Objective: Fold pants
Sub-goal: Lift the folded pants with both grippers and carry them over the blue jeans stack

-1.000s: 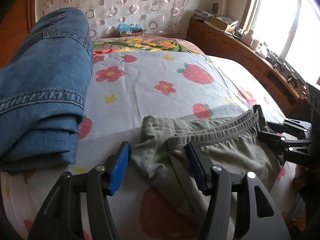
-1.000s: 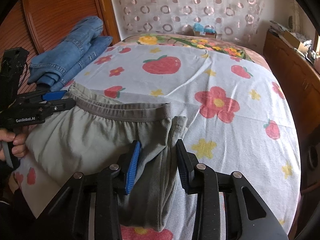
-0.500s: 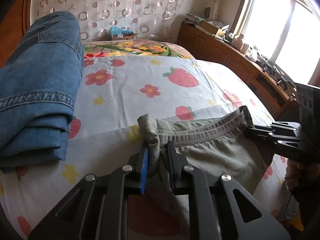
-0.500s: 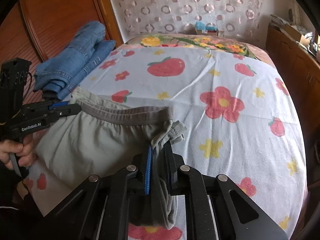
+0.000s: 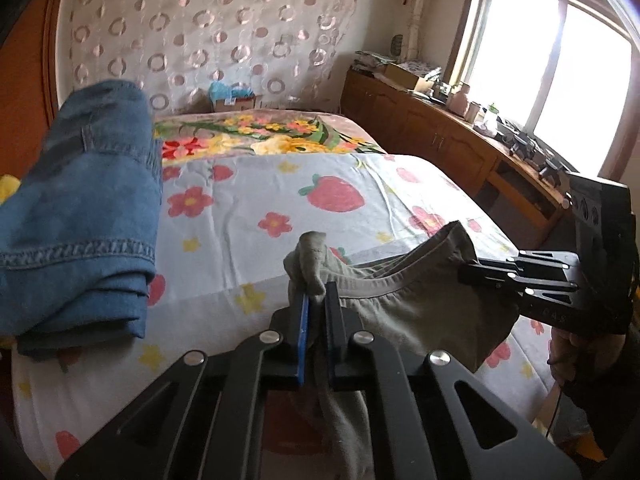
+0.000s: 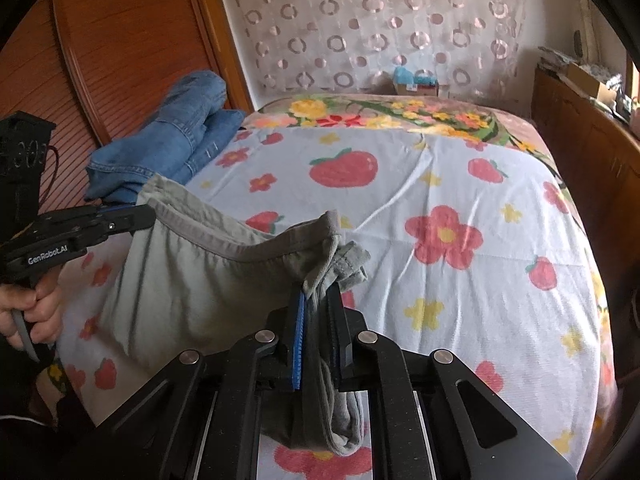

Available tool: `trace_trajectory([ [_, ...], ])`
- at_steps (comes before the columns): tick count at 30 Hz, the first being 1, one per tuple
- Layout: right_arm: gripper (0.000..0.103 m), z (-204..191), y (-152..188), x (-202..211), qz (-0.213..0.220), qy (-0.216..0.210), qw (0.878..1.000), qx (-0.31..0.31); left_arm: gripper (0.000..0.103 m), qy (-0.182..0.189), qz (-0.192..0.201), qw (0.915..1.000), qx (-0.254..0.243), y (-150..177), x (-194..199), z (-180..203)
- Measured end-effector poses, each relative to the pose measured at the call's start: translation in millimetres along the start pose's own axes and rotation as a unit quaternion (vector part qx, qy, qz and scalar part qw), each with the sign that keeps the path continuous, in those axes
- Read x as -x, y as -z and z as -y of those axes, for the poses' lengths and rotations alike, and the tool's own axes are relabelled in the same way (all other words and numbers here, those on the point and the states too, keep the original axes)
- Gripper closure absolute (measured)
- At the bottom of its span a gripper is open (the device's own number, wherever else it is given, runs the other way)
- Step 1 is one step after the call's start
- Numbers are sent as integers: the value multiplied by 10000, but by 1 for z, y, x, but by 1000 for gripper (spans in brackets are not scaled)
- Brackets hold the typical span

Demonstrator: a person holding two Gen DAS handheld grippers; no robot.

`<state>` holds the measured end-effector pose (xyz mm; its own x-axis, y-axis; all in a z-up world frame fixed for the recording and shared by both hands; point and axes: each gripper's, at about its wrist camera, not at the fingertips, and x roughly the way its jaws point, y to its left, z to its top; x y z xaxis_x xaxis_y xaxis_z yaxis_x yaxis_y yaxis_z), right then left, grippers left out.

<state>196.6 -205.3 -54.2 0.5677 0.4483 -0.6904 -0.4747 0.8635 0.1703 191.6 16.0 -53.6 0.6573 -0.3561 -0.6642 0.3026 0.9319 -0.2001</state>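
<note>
Both tools have just snapped closed and lifted a bit since a second ago: left tool (image 5: 315,312) clamped on one waistband corner of the grey pants (image 6: 192,280), right tool (image 6: 318,312) on the other, waistband hanging between them above the bed (image 6: 460,184).

two grippers, left gripper (image 5: 315,312) and right gripper (image 6: 320,312), one grey pants (image 6: 192,280), one folded jeans (image 5: 80,216), one bed (image 6: 440,184).
</note>
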Motion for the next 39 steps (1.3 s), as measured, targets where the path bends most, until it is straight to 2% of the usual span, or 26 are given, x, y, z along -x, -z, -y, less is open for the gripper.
trace_trajectory([
  [10,96,-3,-6,22,321,8,9995,18,100,58,423,9991,-72,-13,30,12],
  [24,96,-21,-47,56,914,88,9947,473,100,-101,1076,9940,-172,-40,75,14],
  [39,96,-52,-89,56,1213,-72,9879,968,100,-445,1426,9888,-43,-50,102,-15],
])
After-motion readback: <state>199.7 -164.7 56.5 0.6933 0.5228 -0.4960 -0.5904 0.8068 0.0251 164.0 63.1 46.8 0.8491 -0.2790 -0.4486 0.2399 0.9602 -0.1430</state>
